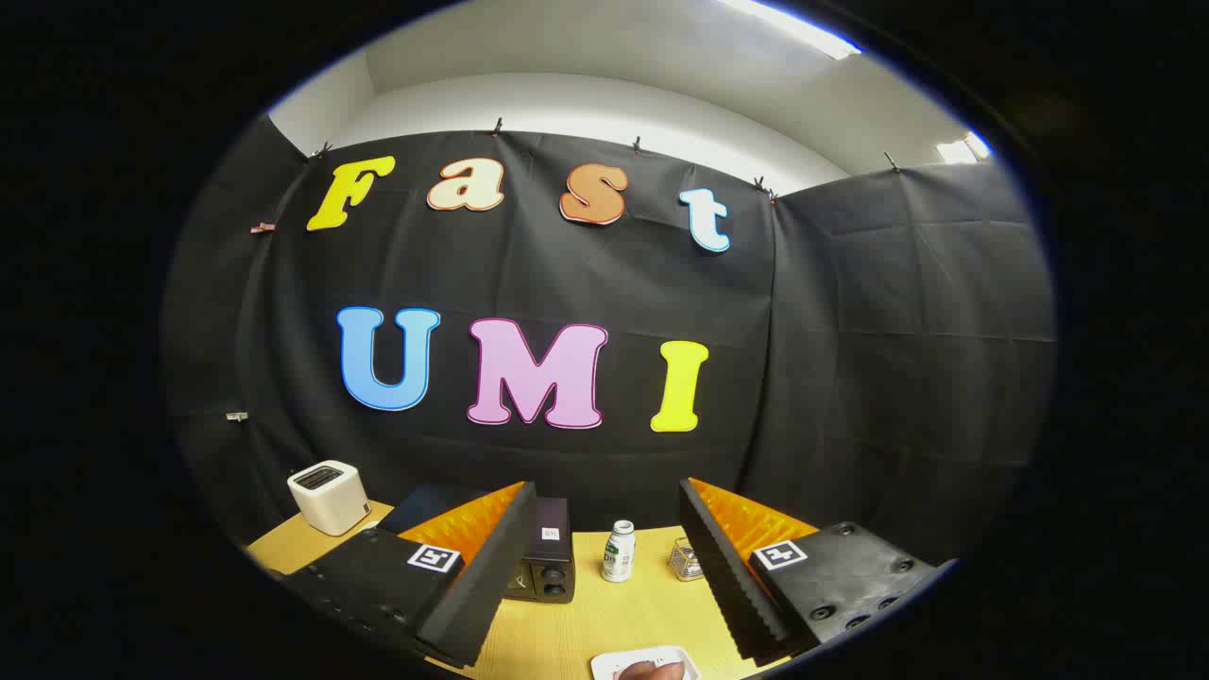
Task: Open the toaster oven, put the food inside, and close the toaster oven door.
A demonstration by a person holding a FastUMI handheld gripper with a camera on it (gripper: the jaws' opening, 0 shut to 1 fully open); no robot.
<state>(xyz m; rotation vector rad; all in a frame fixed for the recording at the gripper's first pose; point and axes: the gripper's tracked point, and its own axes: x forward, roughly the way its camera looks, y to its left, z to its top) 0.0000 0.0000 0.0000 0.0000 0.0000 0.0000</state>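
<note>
nearest, one white plate sits on the wooden counter between the fingers, with one brownish piece of food on it. the gripper has its two fingers spread wide, holding nothing. just beyond them stand one white bottle in the gap, one small wire basket beside the right finger, and one dark toaster oven, partly hidden by the left finger. farther left, near the counter's edge, stands one white boxy appliance. bare counter lies between plate and bottle.
</note>
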